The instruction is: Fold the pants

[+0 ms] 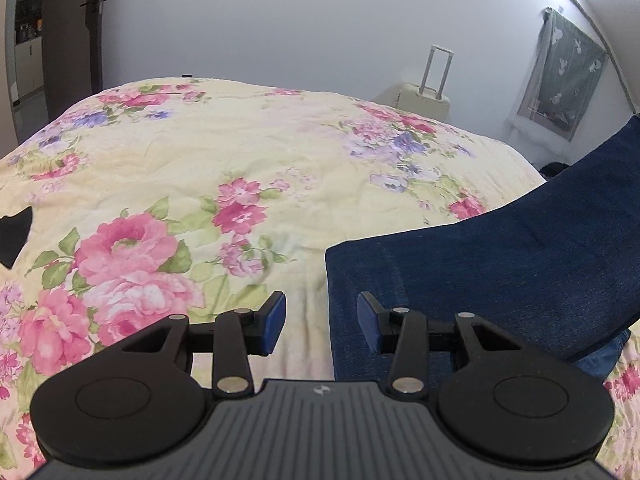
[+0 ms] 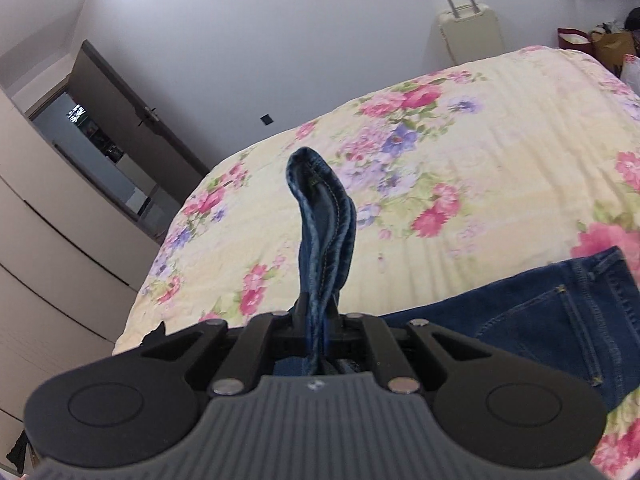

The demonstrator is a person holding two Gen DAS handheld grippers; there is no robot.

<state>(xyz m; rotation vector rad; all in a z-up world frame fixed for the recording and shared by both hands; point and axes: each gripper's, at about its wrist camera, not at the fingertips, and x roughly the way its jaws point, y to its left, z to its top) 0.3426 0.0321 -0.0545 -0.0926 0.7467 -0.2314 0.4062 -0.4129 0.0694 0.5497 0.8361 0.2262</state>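
Note:
Dark blue jeans point(image 1: 500, 264) lie on a floral bedspread point(image 1: 224, 152) and rise off it toward the upper right in the left wrist view. My left gripper point(image 1: 322, 322) is open and empty, low over the bed at the jeans' near left edge. My right gripper point(image 2: 318, 320) is shut on a bunched hem of the jeans point(image 2: 324, 224), which sticks up between its fingers. The waist part of the jeans with a back pocket point(image 2: 560, 320) lies on the bedspread point(image 2: 500, 152) to the right.
A cream suitcase point(image 1: 426, 98) stands past the bed's far side against the white wall. A dark door point(image 2: 132, 152) and pale wardrobe point(image 2: 48, 248) are at the left. Bags point(image 2: 600, 46) sit at the far right. A black item point(image 1: 14, 236) lies at the bed's left edge.

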